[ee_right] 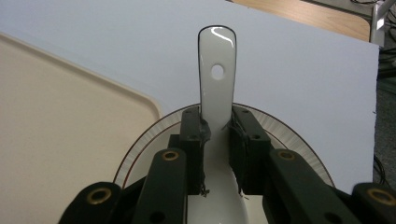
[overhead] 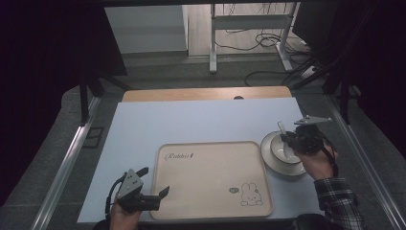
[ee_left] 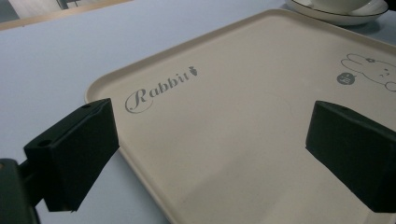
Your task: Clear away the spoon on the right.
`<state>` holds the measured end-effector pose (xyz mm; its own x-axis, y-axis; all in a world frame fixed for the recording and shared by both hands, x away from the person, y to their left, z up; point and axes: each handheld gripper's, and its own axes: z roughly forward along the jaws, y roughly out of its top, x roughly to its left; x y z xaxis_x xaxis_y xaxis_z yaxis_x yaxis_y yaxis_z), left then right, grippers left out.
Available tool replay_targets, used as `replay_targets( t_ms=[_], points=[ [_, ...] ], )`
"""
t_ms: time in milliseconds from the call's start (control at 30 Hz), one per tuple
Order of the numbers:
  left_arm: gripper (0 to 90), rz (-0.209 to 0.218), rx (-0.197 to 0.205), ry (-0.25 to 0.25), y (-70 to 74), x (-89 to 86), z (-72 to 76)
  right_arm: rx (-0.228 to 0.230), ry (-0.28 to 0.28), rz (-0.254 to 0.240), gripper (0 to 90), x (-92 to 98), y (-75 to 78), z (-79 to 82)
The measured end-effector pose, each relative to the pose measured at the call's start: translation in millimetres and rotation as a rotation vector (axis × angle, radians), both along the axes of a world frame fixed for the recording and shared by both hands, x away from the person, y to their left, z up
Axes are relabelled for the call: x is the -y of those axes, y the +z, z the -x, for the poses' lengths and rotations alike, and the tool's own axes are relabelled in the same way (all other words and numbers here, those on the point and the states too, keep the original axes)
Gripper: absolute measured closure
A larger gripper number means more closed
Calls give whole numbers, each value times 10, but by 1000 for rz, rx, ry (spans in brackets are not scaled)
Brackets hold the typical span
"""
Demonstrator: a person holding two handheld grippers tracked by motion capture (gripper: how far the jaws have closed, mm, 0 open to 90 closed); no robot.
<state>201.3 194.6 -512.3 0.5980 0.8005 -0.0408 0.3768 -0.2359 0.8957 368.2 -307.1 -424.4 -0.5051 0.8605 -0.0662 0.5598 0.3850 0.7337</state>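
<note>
A white ceramic spoon (ee_right: 216,88) stands with its handle pointing away, and my right gripper (ee_right: 216,135) is shut on its neck. In the high view the right gripper (overhead: 293,142) hovers over a white bowl (overhead: 282,151) that sits on a white plate (overhead: 269,160) at the table's right. A beige tray (overhead: 210,179) printed with "Rabbit" and a bunny lies in the middle front. My left gripper (overhead: 157,187) rests at the tray's front left corner, open, its black fingers (ee_left: 74,151) spread over the tray (ee_left: 224,116) with nothing between them.
A light blue mat (overhead: 191,120) covers the table, with a wooden strip (overhead: 206,93) along the far edge. Beyond it are a desk frame (overhead: 249,28) and cables on the floor. Metal rails run along both sides.
</note>
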Motion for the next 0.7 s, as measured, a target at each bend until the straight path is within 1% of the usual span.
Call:
replay_targets(
  t_ms=[333,700],
  points=[
    [23,1,0,0,0,0,0,-9,25,-6,763,8,138,61],
    [23,2,1,0,1,1,0,-24,72,-25,763,-50,303,174]
  ],
)
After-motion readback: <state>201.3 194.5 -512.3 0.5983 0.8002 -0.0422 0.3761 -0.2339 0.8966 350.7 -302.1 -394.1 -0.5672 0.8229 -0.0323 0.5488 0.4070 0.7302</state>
